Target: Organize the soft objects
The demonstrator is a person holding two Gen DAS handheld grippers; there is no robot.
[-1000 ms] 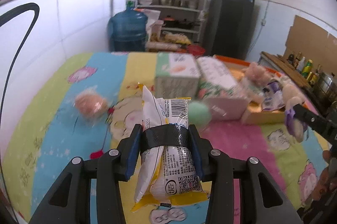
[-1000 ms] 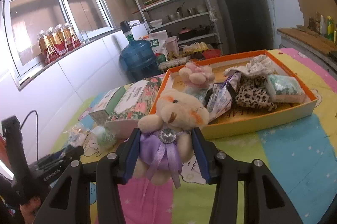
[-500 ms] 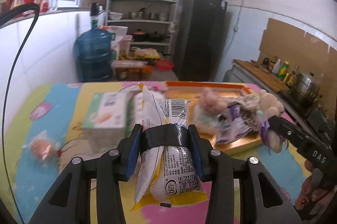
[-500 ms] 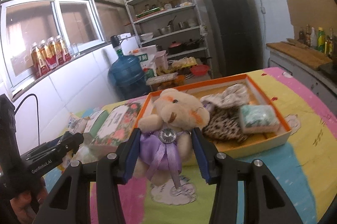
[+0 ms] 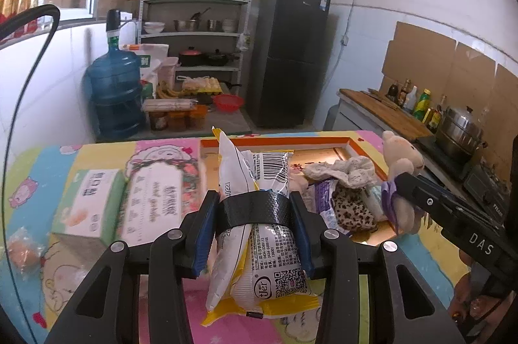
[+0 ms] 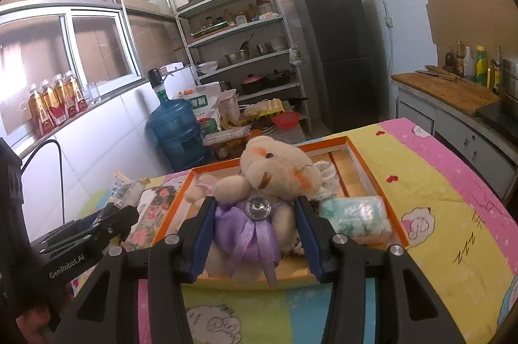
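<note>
Above the near edge of the orange-rimmed shallow cardboard tray [image 6: 396, 225], a cream plush bear in a purple ribbon dress [image 6: 259, 201] sits clamped in the right gripper [image 6: 255, 234]; the left gripper [image 5: 252, 224] holds a white-and-yellow plastic snack packet [image 5: 259, 214] – over the cartoon-print bench [image 5: 48, 159], beside two tissue boxes [image 5: 129, 201].

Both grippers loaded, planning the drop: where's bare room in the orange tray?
Free: far end of the tray, bare wooden slats beyond the white cloth. Crowded: near half, with green pack, leopard pouch and purple packet packed together. Bear and snack bag remain gripped.
</note>
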